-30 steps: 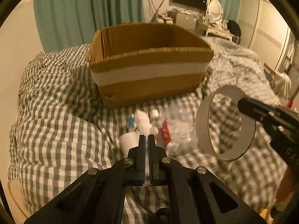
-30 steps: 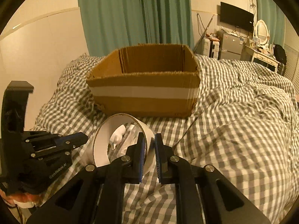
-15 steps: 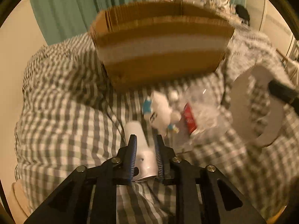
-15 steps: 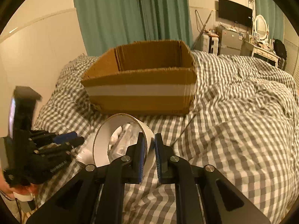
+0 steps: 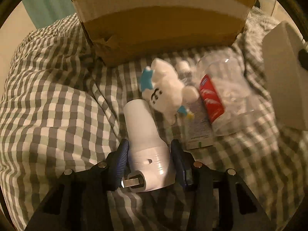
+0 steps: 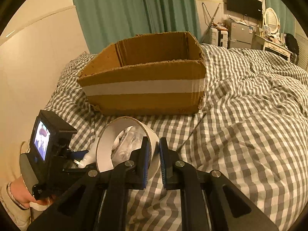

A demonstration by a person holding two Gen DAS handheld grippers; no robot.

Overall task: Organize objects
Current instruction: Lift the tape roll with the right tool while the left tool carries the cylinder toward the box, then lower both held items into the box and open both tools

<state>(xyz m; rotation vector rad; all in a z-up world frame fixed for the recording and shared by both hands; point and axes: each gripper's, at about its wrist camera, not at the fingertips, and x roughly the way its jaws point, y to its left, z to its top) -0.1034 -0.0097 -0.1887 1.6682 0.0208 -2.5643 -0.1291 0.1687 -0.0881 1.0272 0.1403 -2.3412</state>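
Left gripper (image 5: 149,150) pts steeply down at the checked quilt (image 5: 57,111). Jaws have just been opening & now stand apart, one each side of a white bottle (image 5: 143,134) lying on the quilt. The bottle's wide lower end sits between the blue pads (image 5: 123,154); a narrow gap shows on both sides, so pads not pressing it. Narrow end pts away from the gripper, twd the cardboard box (image 5: 163,25).

Just past the bottle tip: small white plush toy w/ blue bits (image 5: 165,90), touching or nearly touching the bottle, can't tell which. Right of the toy, a clear plastic bottle w/ red label (image 5: 221,94) on its side, a small printed card (image 5: 197,127) partly under it. Far right edge, a white ring (image 5: 284,80), blurred.

Right gripper (image 6: 154,150) pinches the wall of that white ring (image 6: 125,140), jaws pressed together on it, ring upright on edge above the quilt, in front of the box (image 6: 142,88). Thru the ring the toy & plastic bottle show. Box is open-topped, white tape band across the front. A person's hand (image 6: 21,194) at lower left holds the left tool's grip; its small screen (image 6: 41,140) is lit.
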